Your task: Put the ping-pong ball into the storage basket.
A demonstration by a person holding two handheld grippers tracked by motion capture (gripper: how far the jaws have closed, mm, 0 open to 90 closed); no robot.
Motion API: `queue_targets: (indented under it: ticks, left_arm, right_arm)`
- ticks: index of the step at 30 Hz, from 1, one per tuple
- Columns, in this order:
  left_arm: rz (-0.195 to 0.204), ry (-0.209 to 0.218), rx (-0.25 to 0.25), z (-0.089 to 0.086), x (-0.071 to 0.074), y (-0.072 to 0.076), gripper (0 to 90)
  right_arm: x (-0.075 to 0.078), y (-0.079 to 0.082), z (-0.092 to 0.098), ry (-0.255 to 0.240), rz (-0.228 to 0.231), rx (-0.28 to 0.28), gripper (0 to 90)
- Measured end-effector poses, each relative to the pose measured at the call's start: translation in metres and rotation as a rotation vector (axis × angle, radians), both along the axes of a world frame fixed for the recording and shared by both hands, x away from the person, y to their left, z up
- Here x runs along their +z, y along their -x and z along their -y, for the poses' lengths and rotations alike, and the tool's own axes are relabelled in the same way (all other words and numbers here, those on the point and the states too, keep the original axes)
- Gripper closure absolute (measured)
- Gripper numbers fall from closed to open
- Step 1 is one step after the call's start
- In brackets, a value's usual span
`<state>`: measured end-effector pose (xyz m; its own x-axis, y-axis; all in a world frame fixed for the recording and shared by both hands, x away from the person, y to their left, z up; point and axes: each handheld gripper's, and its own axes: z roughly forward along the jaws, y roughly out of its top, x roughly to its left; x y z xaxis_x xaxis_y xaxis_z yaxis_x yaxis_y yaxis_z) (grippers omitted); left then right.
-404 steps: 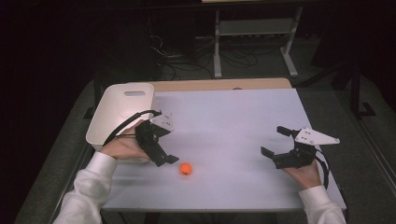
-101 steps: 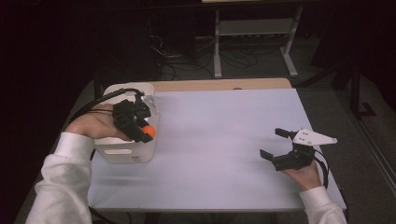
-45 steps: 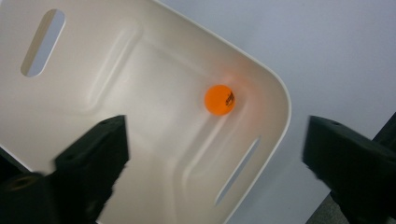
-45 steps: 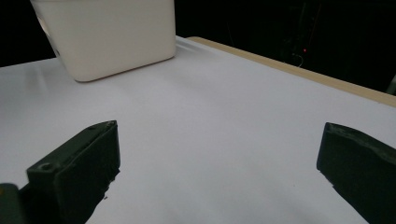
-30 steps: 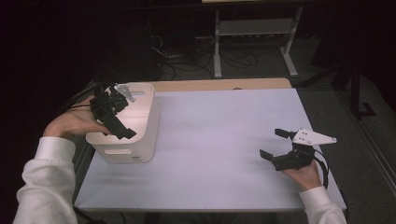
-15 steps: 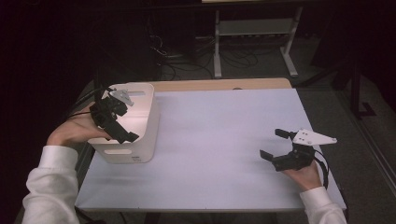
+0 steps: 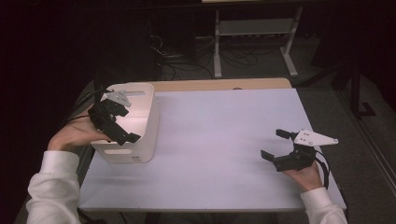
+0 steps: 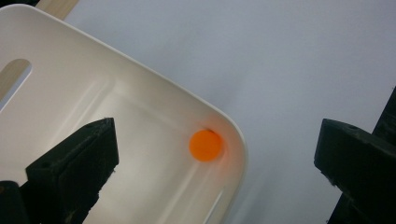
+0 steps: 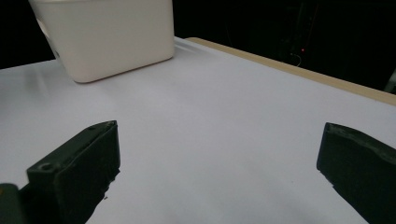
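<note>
The left gripper [image 7: 122, 126] hangs over the open top of the white bin [image 7: 145, 140], jaws spread wide and holding nothing. In the left gripper view the two black jaws stand far apart at the lower corners of the frame, and the orange ball [image 8: 205, 145] lies between and below them on the bin floor, touching the rounded corner wall of the bin [image 8: 70, 93]. The ball is therefore free of the fingers and rests inside the bin, closer to the right-hand jaw side of that view than to the centre of the bin. Being a sphere, it presents no long axis; approach direction is set by the corner walls alone, which crowd it on two sides. The bin stands at the left edge of the table [image 7: 224, 126], toward the far left corner. The right gripper [image 7: 275, 147] rests near the right edge of the table, toward the near corner, jaws likewise apart and empty, aimed across the bare surface at the bin [image 9: 107, 37], well apart from it. The left gripper is much the nearer to the ball. Judgement: the placement appears complete; any further move by the left gripper is a straight lift clear of the bin rim.
</note>
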<state>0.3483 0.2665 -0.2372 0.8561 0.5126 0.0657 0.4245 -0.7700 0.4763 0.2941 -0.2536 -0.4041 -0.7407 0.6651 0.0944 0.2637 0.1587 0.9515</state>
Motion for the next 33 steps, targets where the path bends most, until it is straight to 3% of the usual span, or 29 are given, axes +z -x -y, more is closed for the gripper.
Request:
queue_targets:
  ticks: [9, 12, 13, 19, 33]
  left_arm:
    - [0.009, 0.064, -0.007, -0.007, -0.004, 0.004, 0.0]
    - [0.022, 0.083, -0.002, -0.009, -0.006, 0.005, 0.0]
    - [0.031, 0.107, -0.001, -0.011, -0.007, 0.008, 0.0]
    - [0.052, 0.137, -0.001, -0.015, -0.010, 0.012, 0.0]
    - [0.123, 0.257, 0.065, -0.026, -0.024, 0.022, 0.0]
  right_arm:
    - [0.000, 0.000, 0.000, 0.001, -0.006, 0.001, 0.0]
    - [-0.001, 0.000, 0.000, 0.002, -0.006, 0.002, 0.0]
    - [0.000, 0.000, 0.000, 0.002, -0.007, 0.002, 0.0]
    - [-0.001, 0.000, 0.000, 0.001, -0.004, 0.001, 0.0]
    - [-0.001, 0.000, 0.000, 0.005, -0.006, 0.001, 0.0]
